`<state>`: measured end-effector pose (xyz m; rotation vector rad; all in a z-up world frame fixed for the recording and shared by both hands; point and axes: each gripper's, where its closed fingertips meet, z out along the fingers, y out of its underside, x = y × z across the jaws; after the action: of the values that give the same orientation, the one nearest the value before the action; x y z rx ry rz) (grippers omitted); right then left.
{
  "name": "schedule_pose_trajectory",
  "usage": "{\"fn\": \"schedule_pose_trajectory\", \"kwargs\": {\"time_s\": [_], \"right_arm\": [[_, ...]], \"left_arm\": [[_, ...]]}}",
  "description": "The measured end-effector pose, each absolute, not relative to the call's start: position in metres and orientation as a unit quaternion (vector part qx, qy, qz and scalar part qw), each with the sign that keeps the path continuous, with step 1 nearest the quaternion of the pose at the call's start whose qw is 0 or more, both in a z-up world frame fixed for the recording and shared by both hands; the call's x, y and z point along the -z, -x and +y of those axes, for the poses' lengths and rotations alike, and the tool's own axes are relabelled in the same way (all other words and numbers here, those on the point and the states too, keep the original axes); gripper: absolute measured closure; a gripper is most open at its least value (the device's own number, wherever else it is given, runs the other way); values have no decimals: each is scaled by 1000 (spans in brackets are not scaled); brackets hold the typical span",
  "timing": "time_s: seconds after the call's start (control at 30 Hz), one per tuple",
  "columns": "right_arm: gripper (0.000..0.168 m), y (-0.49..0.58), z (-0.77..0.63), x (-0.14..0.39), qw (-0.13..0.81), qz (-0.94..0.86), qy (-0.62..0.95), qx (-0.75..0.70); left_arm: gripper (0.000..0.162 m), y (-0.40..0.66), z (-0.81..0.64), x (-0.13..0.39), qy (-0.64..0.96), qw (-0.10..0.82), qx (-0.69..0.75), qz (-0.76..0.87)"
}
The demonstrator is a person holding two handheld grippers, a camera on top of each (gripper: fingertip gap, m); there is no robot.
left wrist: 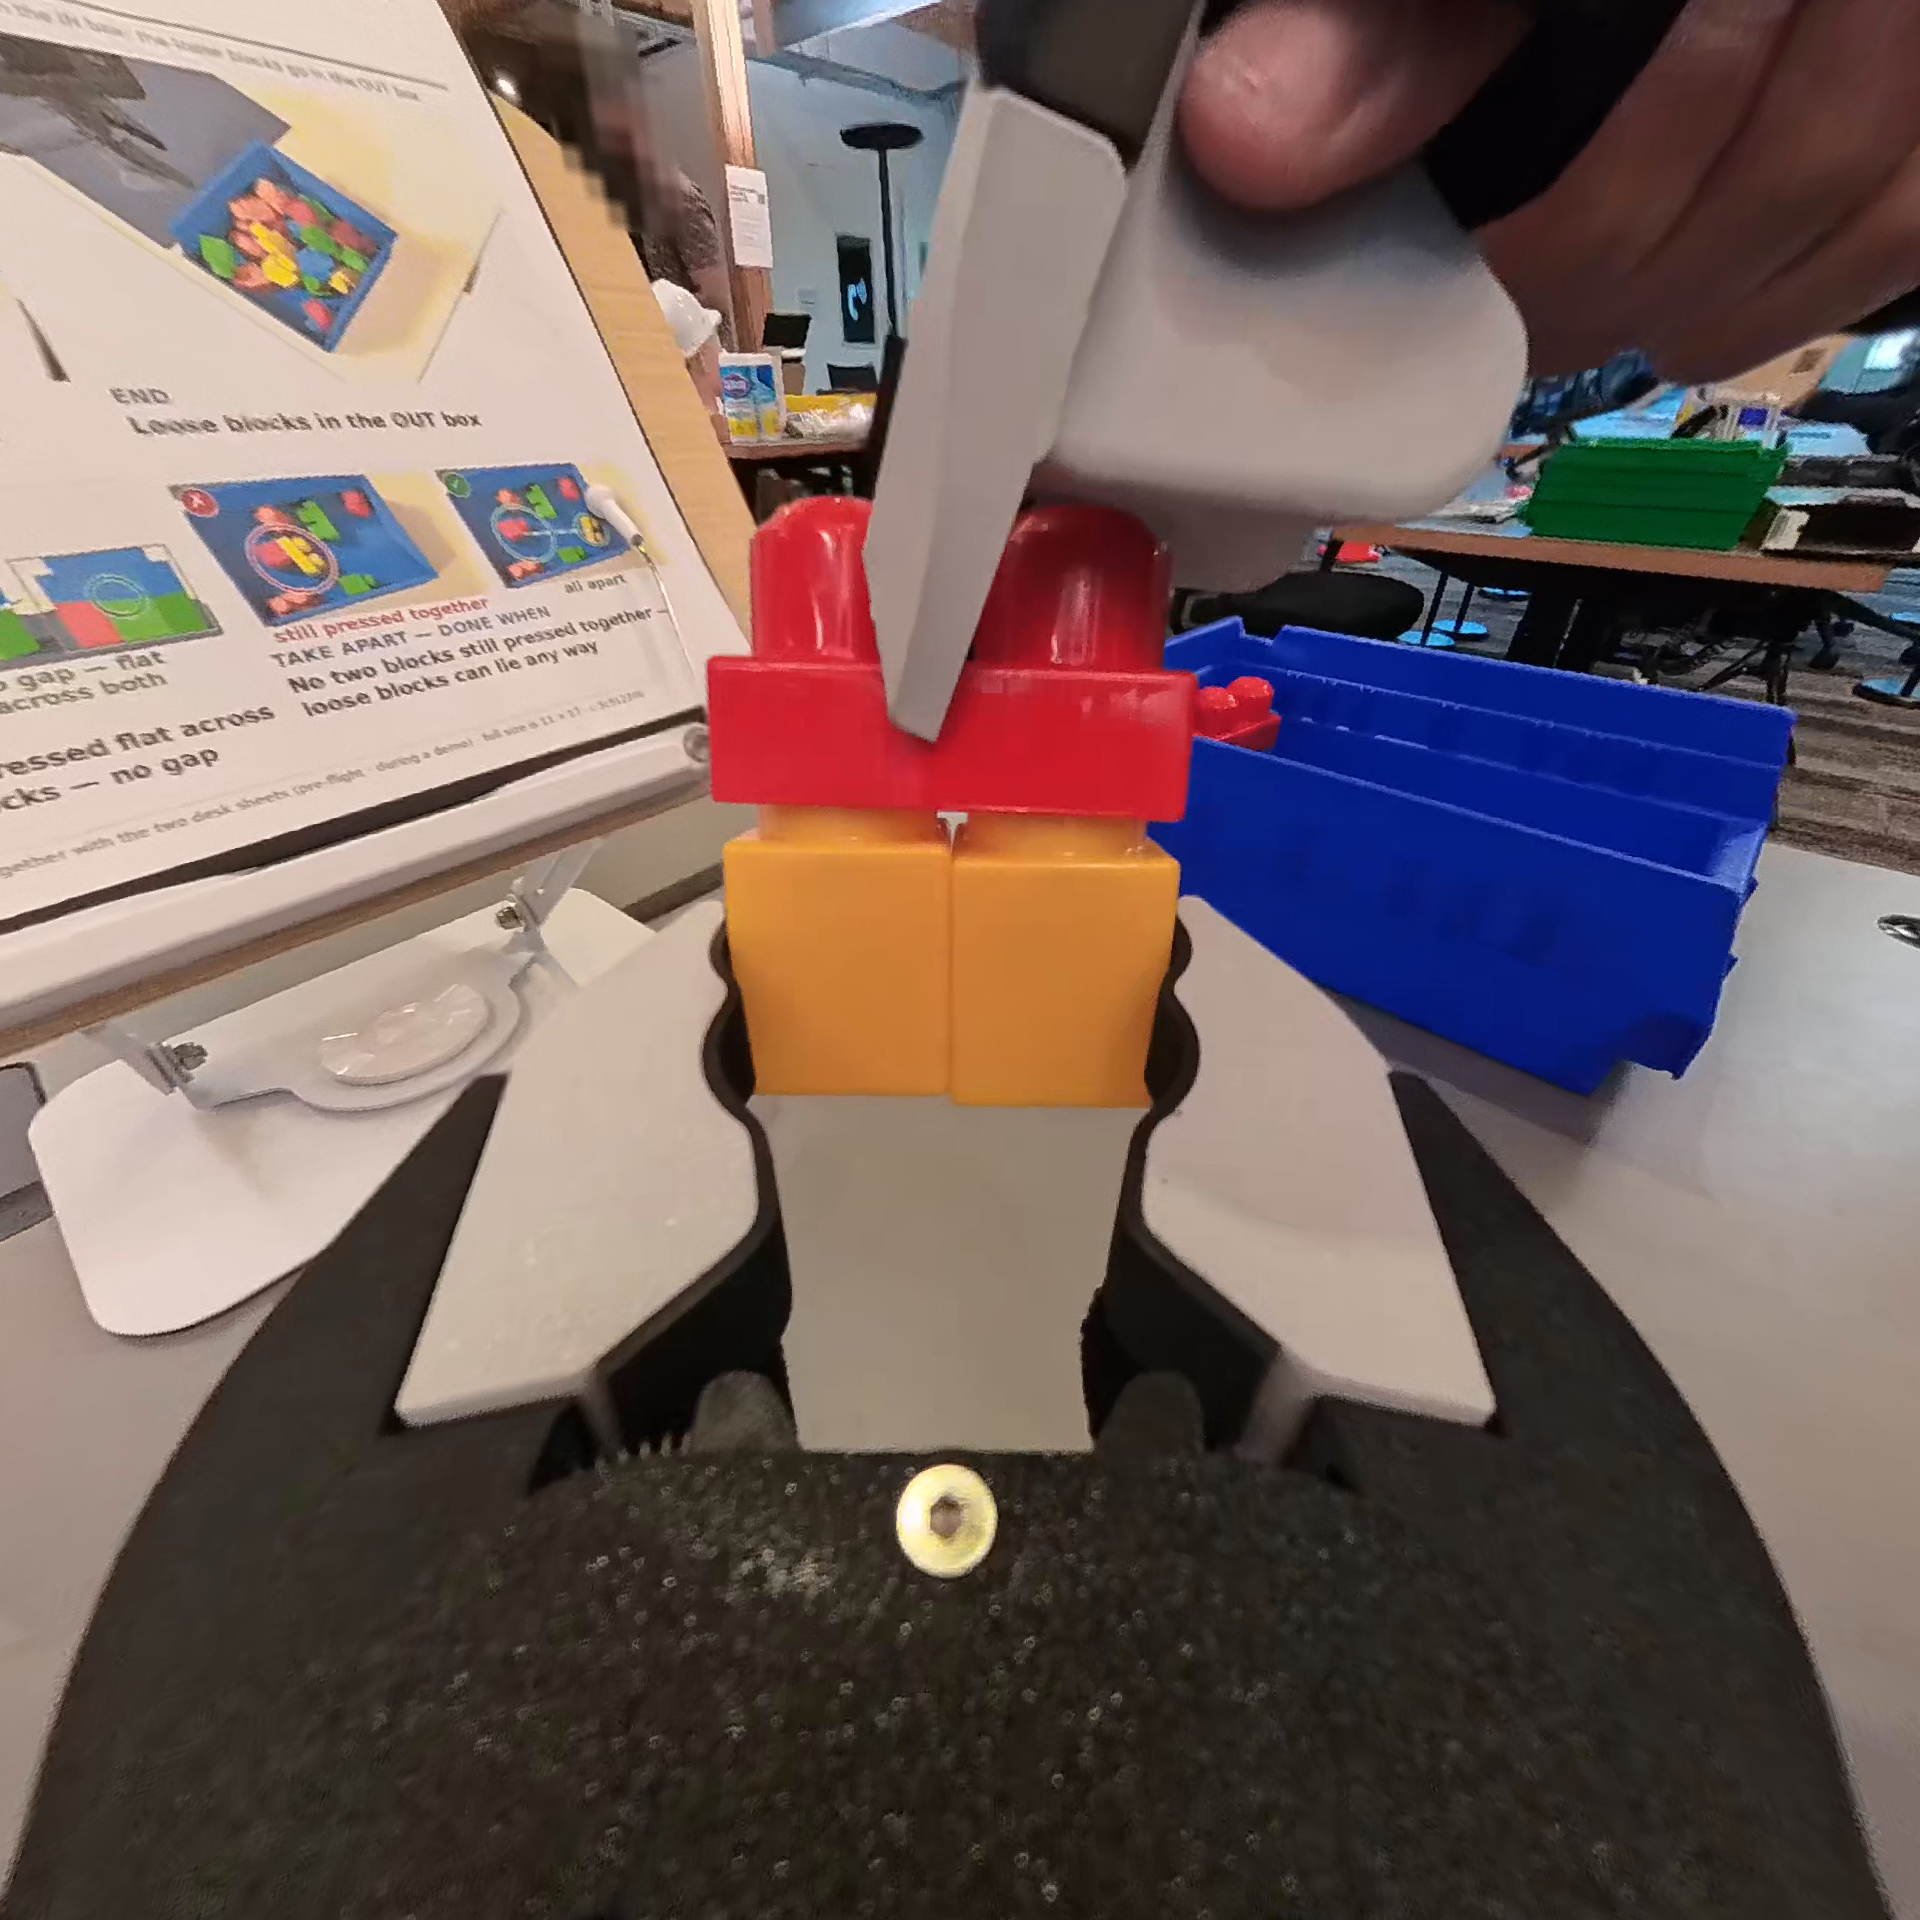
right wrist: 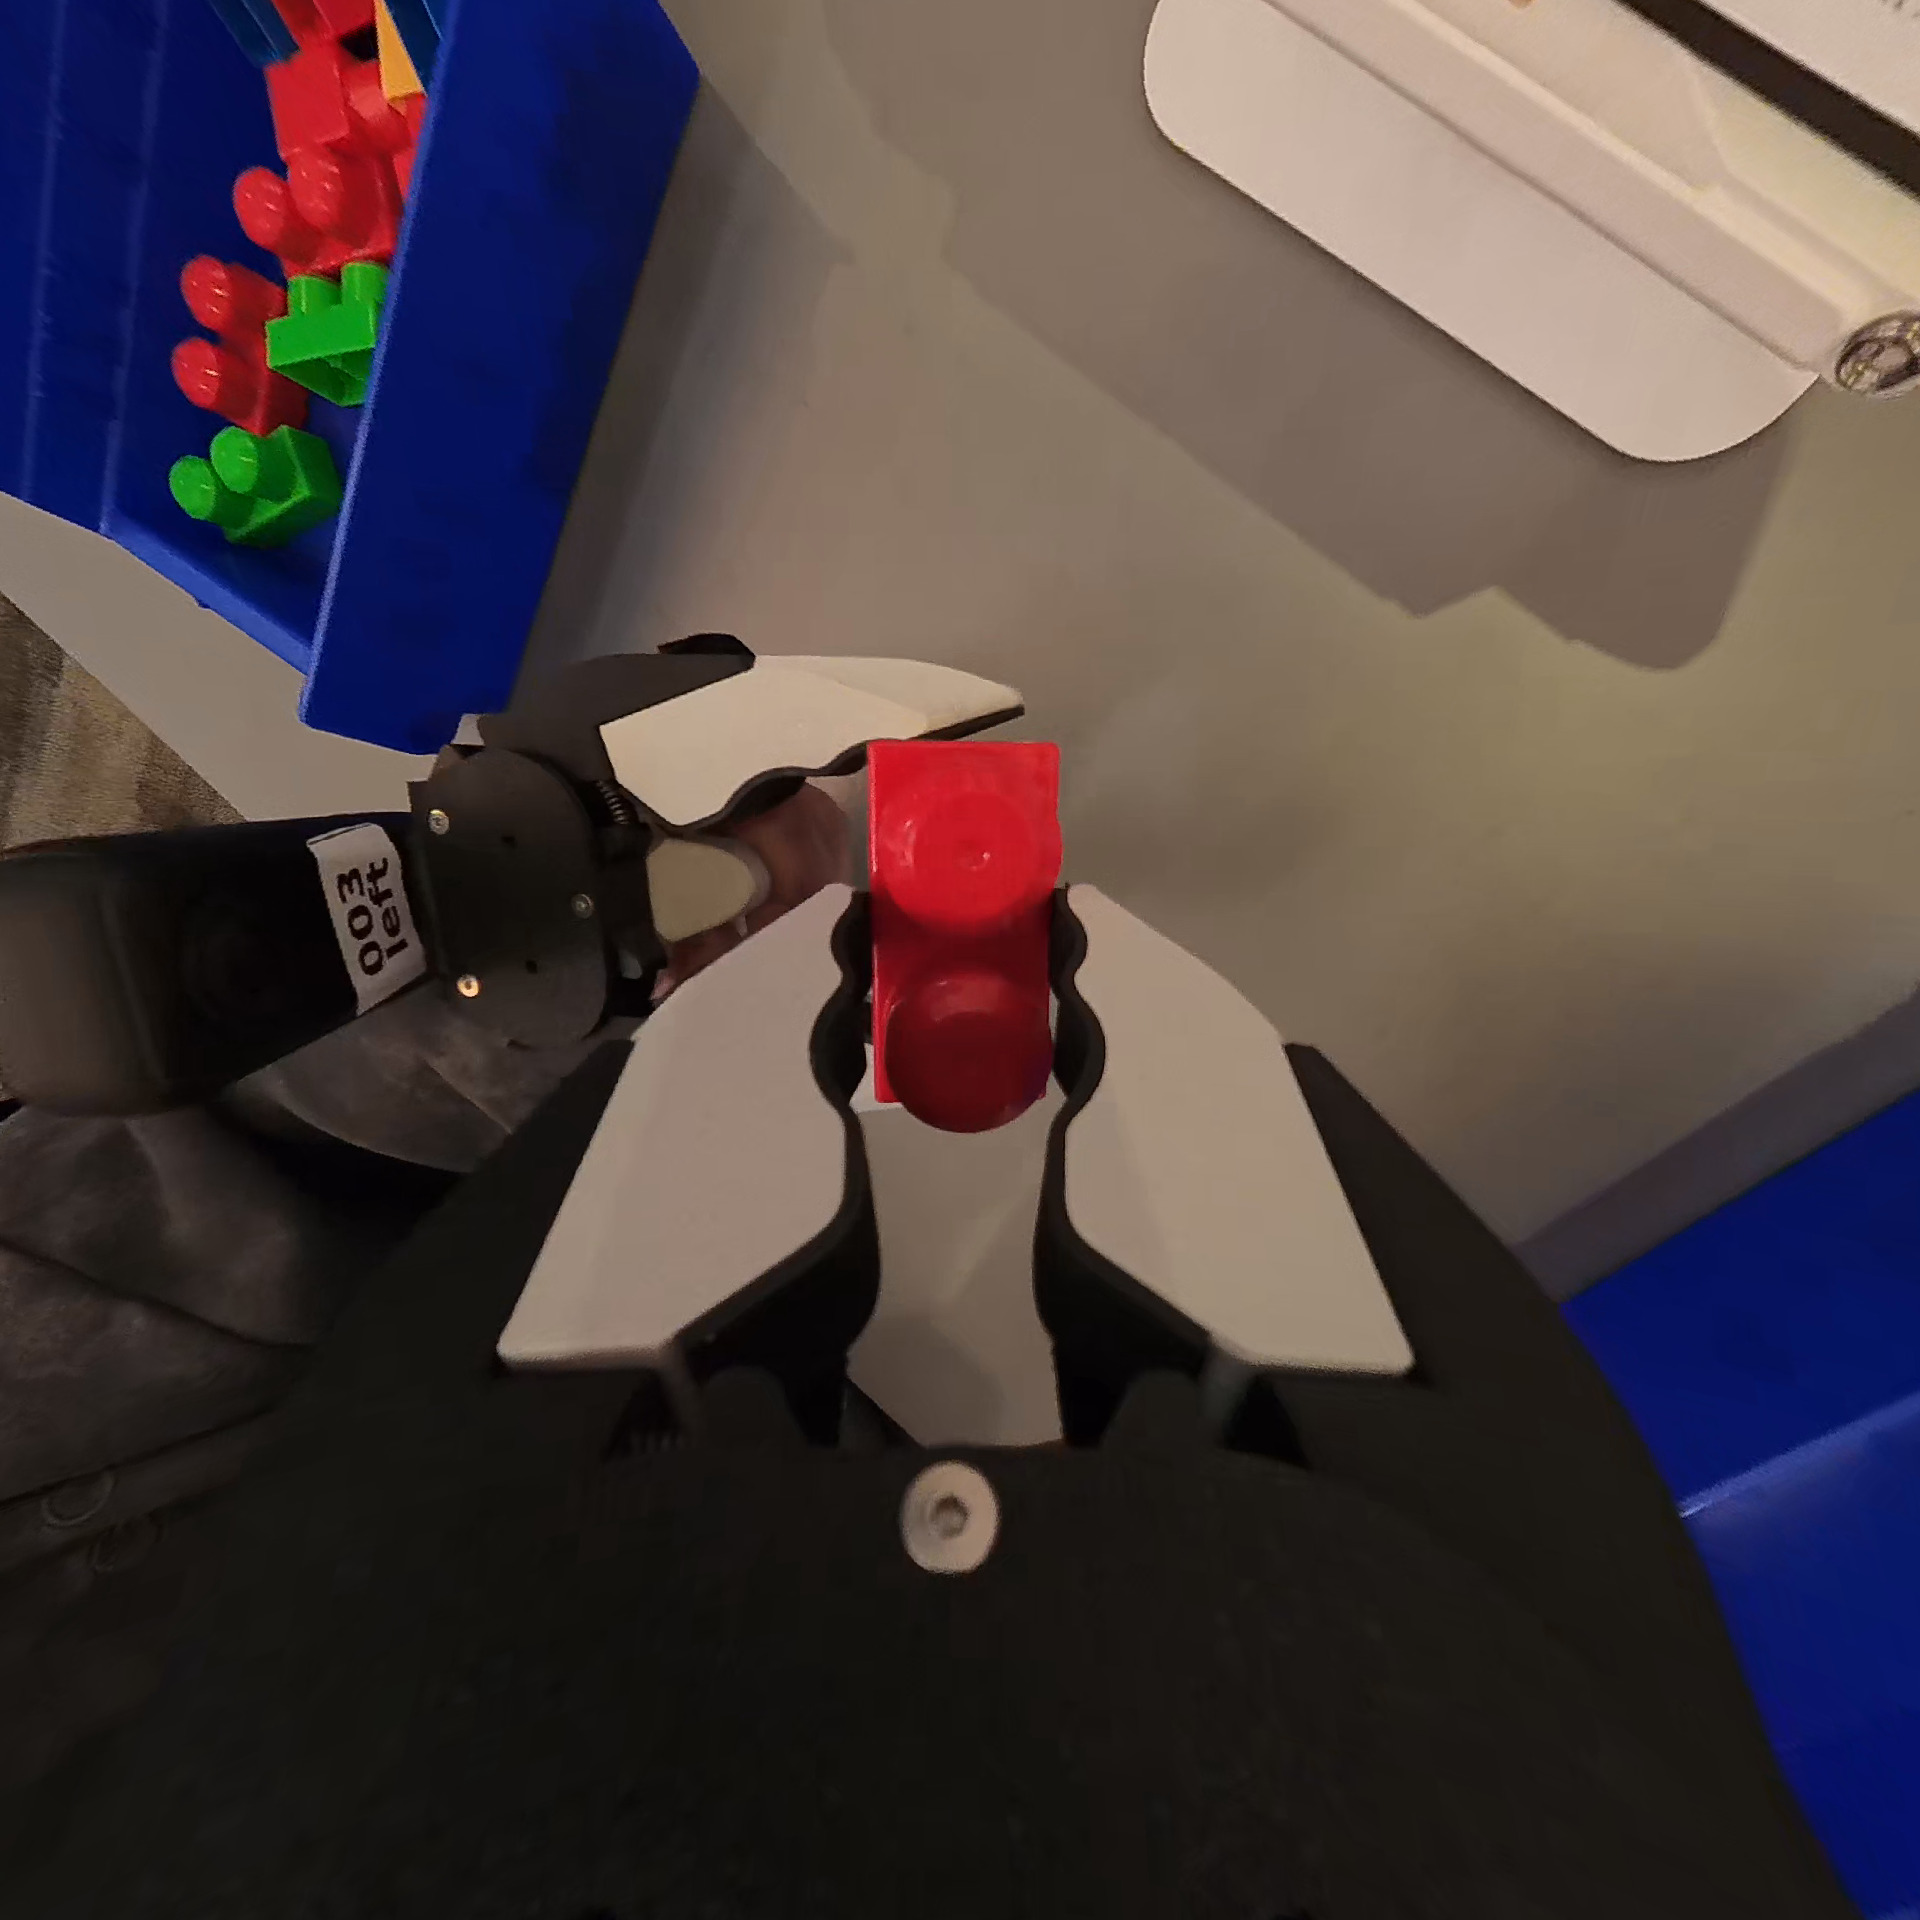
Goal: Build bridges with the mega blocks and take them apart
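Two squat orange plastic blocks clamped side by side in left claw, steadying them while right claw grips glossy red two-stud bridging block above.

I look straight down my right gripper, whose two fingers press on either side of a red two-stud block, studs facing me. To its left, the left gripper reaches in sideways, its upper finger lying just past the block's far edge; I cannot tell what it grips. Up and left of my fingers sits a blue bin with loose red blocks and green blocks. Far right lies a white stand base on the grey table.
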<state>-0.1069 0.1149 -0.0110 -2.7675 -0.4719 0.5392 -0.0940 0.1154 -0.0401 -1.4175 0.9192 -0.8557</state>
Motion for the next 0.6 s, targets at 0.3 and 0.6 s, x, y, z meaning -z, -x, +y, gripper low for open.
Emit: {"fn": "schedule_pose_trajectory", "kwargs": {"time_s": [0.3,0.6], "right_arm": [[135,100,110,23,130,-168,960,-182],[103,89,121,-63,317,-105,833,-440]], "left_arm": [[88,88,111,49,609,577,345,421],[88,101,109,22,568,579,413,414]]}}
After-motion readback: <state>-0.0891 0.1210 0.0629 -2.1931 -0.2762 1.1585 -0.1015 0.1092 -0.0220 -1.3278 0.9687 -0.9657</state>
